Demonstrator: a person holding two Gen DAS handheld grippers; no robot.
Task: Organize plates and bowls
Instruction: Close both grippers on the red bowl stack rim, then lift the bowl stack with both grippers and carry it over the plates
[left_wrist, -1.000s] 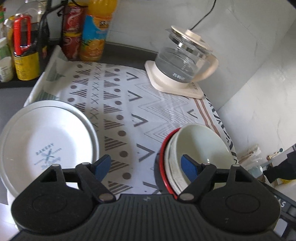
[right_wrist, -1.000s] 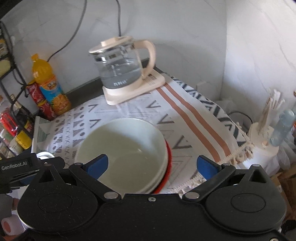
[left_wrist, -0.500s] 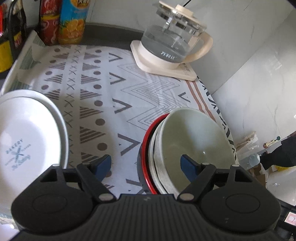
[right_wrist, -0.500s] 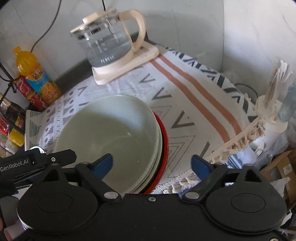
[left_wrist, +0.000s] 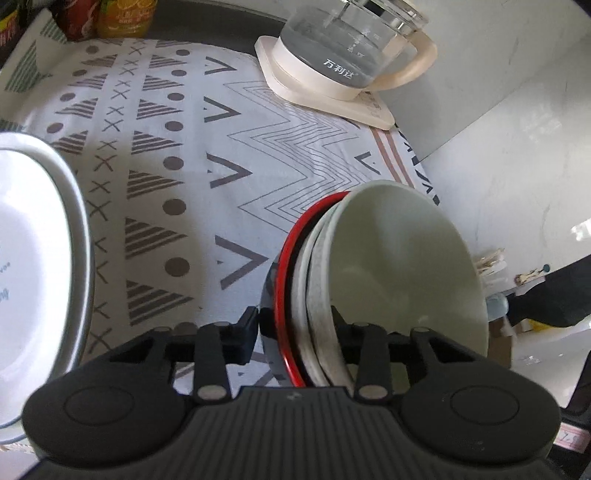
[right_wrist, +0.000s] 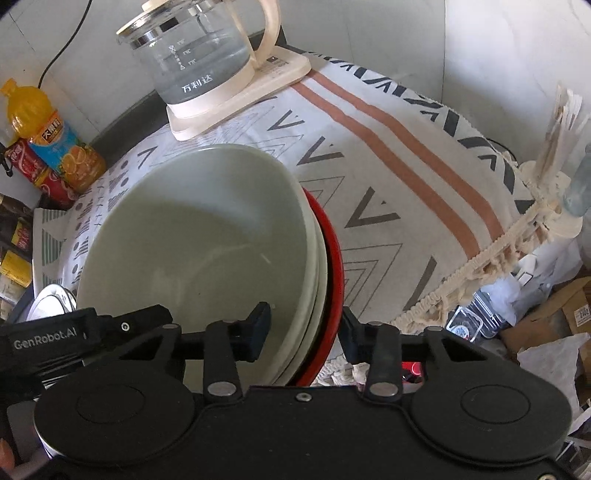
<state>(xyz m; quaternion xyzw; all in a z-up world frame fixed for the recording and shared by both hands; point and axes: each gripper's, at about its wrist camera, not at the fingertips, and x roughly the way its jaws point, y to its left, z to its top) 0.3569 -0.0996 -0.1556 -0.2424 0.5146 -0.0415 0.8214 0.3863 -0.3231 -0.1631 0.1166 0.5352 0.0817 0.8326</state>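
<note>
A stack of bowls (left_wrist: 399, 266) sits on the patterned cloth, a pale green bowl (right_wrist: 199, 236) on top and a red-rimmed bowl (left_wrist: 284, 266) at the bottom. My left gripper (left_wrist: 293, 328) is shut on the stack's near left rim, one finger outside the red rim and one inside the top bowl. My right gripper (right_wrist: 304, 325) is shut on the near right rim in the same way. A stack of white plates (left_wrist: 37, 258) lies to the left on the cloth. The left gripper's body (right_wrist: 55, 332) shows at the left edge of the right wrist view.
A glass kettle (left_wrist: 343, 55) on its cream base stands at the back near the wall. Drink bottles and cans (right_wrist: 55, 147) are at the back left. The cloth's fringed edge (right_wrist: 498, 251) hangs over the table's right side, beside a white holder of sticks (right_wrist: 565, 122).
Both grippers moved down and in toward the bowl stack. Their fingers went from wide open to shut on the stack's rim from either side.
</note>
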